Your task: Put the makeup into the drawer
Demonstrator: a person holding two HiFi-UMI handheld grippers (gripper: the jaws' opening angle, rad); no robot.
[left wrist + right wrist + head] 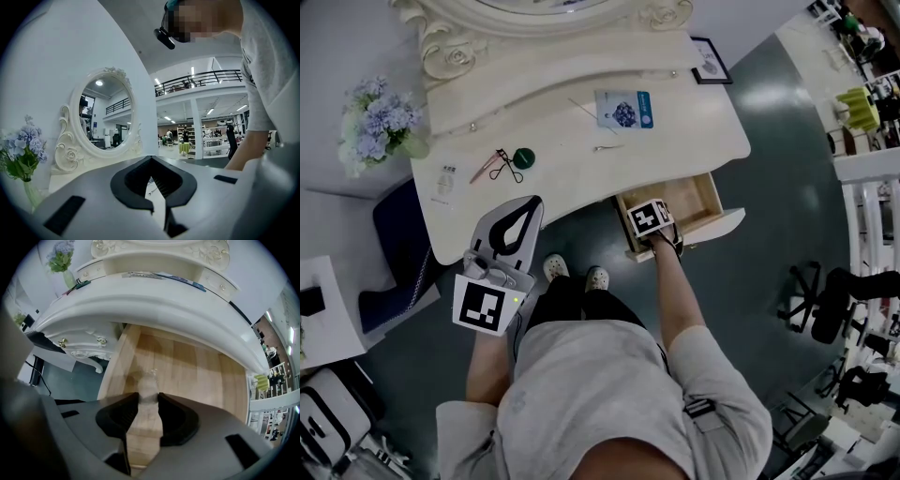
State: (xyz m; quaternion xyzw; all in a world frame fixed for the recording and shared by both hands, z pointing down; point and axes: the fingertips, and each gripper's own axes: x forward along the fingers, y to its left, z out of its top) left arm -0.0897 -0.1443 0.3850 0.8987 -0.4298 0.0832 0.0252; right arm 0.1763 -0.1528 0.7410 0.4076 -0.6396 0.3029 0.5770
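The wooden drawer (712, 202) stands pulled out under the cream vanity table (694, 131). My right gripper (654, 225) points down into it. In the right gripper view a small clear bottle (147, 383) sits between the jaws of the right gripper (148, 397), over the drawer floor (187, 362); the jaws stand apart and do not seem to press on it. My left gripper (534, 200) hovers at the table's front left edge, shut and empty (151, 159). On the table lie an eyelash curler (499, 165), a green compact (523, 157), another small clear bottle (443, 181) and a blue packet (624, 109).
A thin stick (607, 147) lies near the packet. A vase of blue flowers (377, 117) stands at the table's left end and an oval mirror (101, 117) at the back. A dark stool (394, 253) sits left of the table. The person's feet (572, 274) are under the front edge.
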